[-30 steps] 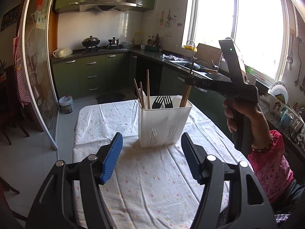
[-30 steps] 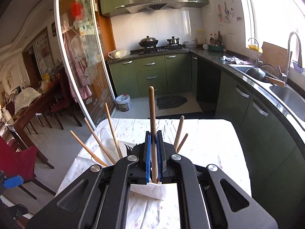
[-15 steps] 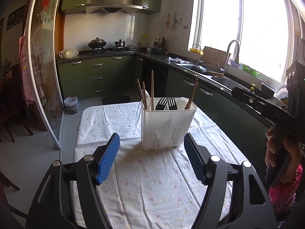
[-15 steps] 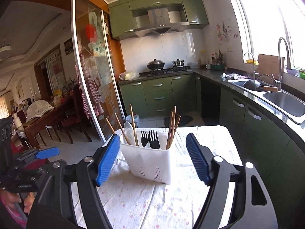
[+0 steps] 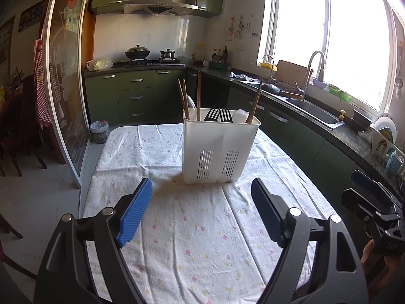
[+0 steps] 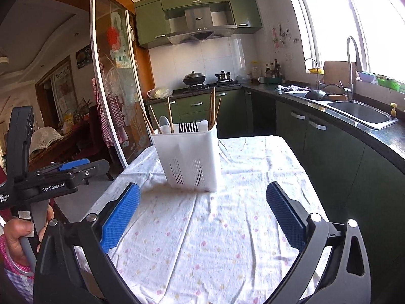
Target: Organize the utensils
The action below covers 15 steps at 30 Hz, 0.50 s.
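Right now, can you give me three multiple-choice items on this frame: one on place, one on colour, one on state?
1. Where does the white caddy stand?
A on the tablecloth
B in the sink
C on the stove

2. What colour are the forks in it?
A red
B black
C yellow

3. What is between the right gripper fingers?
A a chopstick
B a fork
C nothing

Answers: 1 A, it sits on the floral cloth; 2 B, dark tines show above the rim; 3 C, its jaws are opening over bare cloth.
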Motion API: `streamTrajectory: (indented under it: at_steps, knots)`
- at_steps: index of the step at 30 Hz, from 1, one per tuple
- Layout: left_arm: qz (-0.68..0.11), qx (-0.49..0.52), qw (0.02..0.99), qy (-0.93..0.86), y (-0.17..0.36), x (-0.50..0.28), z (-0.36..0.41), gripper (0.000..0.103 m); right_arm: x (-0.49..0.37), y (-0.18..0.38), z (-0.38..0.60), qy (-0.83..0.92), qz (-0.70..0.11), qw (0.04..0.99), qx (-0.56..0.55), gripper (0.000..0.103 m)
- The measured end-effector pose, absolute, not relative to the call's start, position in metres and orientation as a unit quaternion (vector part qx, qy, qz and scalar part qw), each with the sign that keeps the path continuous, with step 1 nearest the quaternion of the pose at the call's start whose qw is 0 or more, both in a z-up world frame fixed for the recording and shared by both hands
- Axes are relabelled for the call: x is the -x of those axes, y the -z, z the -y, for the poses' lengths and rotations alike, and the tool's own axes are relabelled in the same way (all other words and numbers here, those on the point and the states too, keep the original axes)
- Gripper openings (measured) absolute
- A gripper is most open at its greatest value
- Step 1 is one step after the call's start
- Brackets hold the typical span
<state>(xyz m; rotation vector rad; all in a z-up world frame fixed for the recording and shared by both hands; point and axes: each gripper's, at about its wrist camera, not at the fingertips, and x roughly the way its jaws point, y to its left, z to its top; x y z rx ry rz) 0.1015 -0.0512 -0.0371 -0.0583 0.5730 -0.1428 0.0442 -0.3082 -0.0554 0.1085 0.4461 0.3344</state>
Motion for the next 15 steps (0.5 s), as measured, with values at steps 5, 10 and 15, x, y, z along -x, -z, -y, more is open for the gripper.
streamTrajectory:
  at_steps: [5,10,15]
  knots:
    - [-0.278,0.028,0.959,0.048,0.043,-0.091,0.052,0.077,-0.031,0.059,0.308,-0.164,-0.217,0.960,-0.060,0.098]
    - [-0.269,0.017,0.963,0.023,0.044,-0.077,0.050,0.081,-0.018,0.050,0.308,-0.160,-0.202,0.964,-0.061,0.098]
    - [-0.261,0.002,0.965,0.014,0.041,-0.060,0.050,0.085,0.003,0.038,0.312,-0.155,-0.180,0.970,-0.056,0.098]
